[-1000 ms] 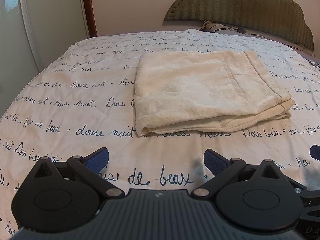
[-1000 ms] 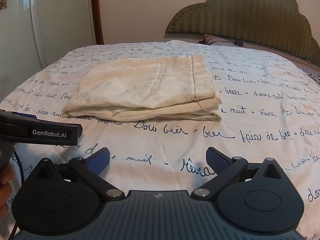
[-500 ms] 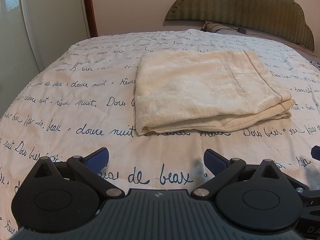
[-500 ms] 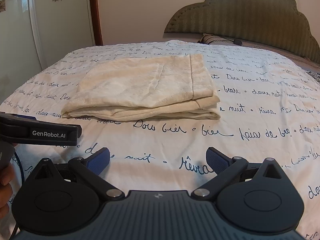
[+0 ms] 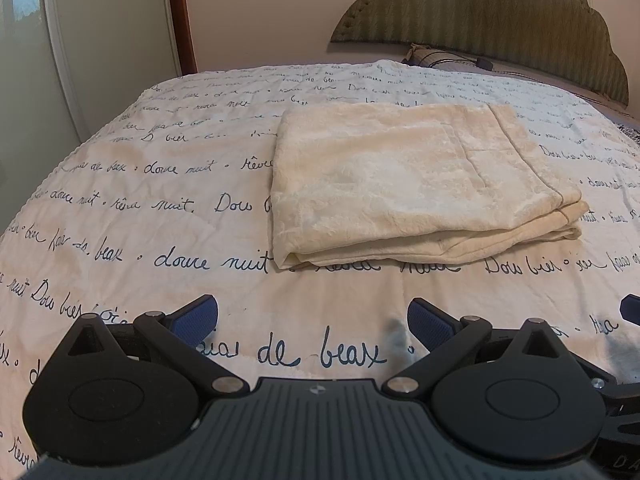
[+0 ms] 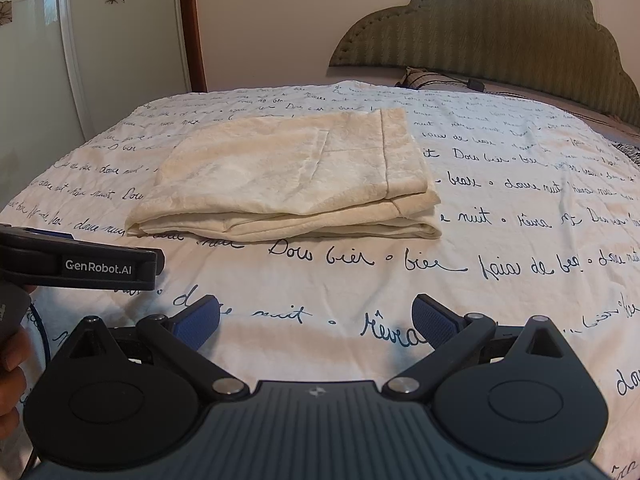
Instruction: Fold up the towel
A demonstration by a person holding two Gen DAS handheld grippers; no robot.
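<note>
A cream towel (image 5: 404, 184) lies folded into a thick rectangle on the bed, its layered edges facing me. In the right wrist view the same towel (image 6: 296, 176) sits left of centre. My left gripper (image 5: 312, 320) hovers open over the bedspread, well short of the towel's near edge, nothing between its blue pads (image 5: 196, 318). My right gripper (image 6: 316, 322) is open too, also short of the towel and empty. The left gripper's body (image 6: 80, 264) shows from the side at the left of the right wrist view, with a hand (image 6: 12, 372) holding it.
The bedspread (image 5: 160, 216) is white with dark handwritten script. A padded olive headboard (image 6: 500, 40) and a pillow (image 6: 424, 78) stand at the far end. A wardrobe with flower stickers (image 6: 100, 40) lines the left side, beside a brown door frame (image 6: 192, 20).
Both views sit slightly farther back and higher than a second ago; the towel appears a little farther off. The towel has not moved and both grippers stay open.
</note>
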